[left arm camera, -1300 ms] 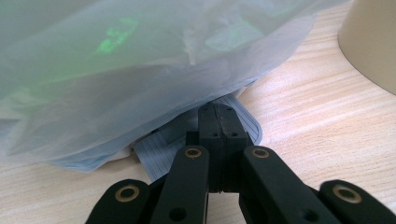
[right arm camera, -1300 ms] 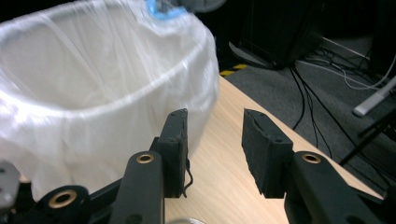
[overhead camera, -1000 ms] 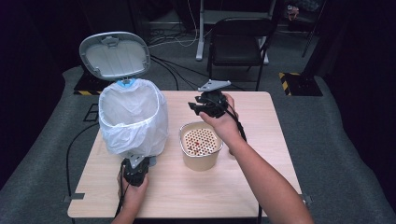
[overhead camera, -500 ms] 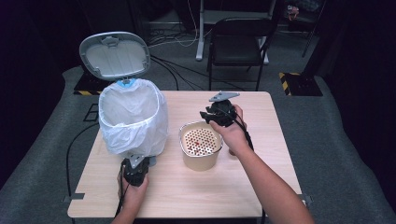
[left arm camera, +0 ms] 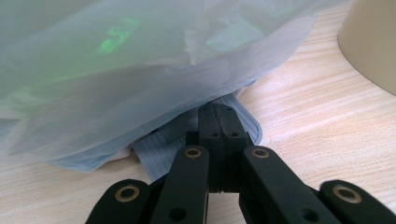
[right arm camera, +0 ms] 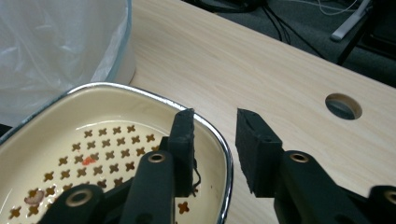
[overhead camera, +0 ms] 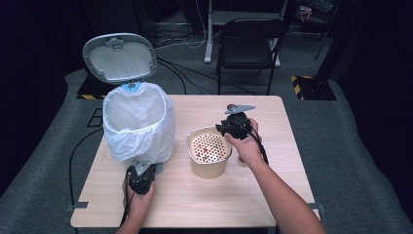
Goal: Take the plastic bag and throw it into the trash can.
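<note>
Bowl (overhead camera: pixel 209 152): one, cream, upright near mid-surface, mouth facing up, roughly oval with its long axis about left-right in the high view, metal rim. Perforated insert inside, cross-shaped holes, a couple of small reddish bits on it (right arm camera: pixel 88 160).

Near edge: left hand (overhead camera: pixel 140 197) holds the left claw (overhead camera: pixel 141 171), pointing away from the person toward the base of the bin (overhead camera: pixel 139 127). In the left gripper view the left claw (left arm camera: pixel 218 122) is clenched, jaws pressed flat together with no gap, tips on a grey ribbed pedal (left arm camera: pixel 243 122) that sticks out from under the bin's bag (left arm camera: pixel 140 70). Cannot tell whether anything is pinched between the jaws. Bowl wall at that view's upper right, apart from the claw.

Middle: right hand (overhead camera: pixel 247 146) holds the right claw (overhead camera: pixel 228 127) at the bowl's far-right rim, pointing left. In the right gripper view the right claw (right arm camera: pixel 215 140) is released, jaws moderately apart, straddling the rim (right arm camera: pixel 219 140): one jaw inside the bowl, one outside over the surface (right arm camera: pixel 280 79). Not gripping; contact with the rim cannot be told.

Far left: one bin, white bag over its rim, lid (overhead camera: pixel 119 57) standing open. Just beside the bowl, on its left. One round hole (right arm camera: pixel 343 105) in the surface.

Beyond the surface: one black chair (overhead camera: pixel 249 44), cables on the floor.
</note>
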{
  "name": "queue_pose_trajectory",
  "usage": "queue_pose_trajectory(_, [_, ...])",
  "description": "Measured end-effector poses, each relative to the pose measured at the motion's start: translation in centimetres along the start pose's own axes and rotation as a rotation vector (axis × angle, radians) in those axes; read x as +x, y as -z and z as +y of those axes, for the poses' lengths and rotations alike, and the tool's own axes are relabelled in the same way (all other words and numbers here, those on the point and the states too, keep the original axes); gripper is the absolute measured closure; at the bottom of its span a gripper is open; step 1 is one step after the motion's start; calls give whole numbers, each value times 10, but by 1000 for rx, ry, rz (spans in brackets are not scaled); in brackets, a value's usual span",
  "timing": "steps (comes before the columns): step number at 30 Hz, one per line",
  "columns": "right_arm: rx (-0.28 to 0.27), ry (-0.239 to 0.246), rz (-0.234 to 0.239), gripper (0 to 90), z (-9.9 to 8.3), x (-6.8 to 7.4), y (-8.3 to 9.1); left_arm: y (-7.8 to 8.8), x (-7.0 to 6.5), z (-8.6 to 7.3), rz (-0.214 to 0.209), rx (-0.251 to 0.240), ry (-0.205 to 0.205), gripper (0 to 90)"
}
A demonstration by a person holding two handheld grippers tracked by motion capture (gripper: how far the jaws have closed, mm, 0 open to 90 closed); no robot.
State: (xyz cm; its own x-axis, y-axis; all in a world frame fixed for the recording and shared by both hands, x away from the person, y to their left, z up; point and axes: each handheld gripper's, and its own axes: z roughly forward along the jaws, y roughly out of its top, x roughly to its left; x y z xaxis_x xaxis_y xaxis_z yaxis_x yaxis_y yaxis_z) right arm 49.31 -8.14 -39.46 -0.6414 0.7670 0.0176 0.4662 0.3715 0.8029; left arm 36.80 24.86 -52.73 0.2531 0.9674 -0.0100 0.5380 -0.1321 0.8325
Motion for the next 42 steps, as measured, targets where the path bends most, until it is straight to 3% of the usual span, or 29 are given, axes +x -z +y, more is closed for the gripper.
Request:
queue_pose_trajectory(6, [32,-17,-12,753,-9,-4,-2,0,0,0,1,6,-6,900])
queue_pose_trajectory(11, [37,-50,6,809,-16,-7,-3,0,0,0,0,-1,-1,900])
queue_pose_trajectory(21, [29,-58,8,815,-19,-8,-4,0,0,0,2,6,-7,900])
queue_pose_trajectory(27, [24,-87,33,821,-22,-9,0,0,0,0,2,6,-7,900])
queue_pose_trajectory(42, [7,-71,74,822,-44,7,24,0,1,0,1,6,-8,900])
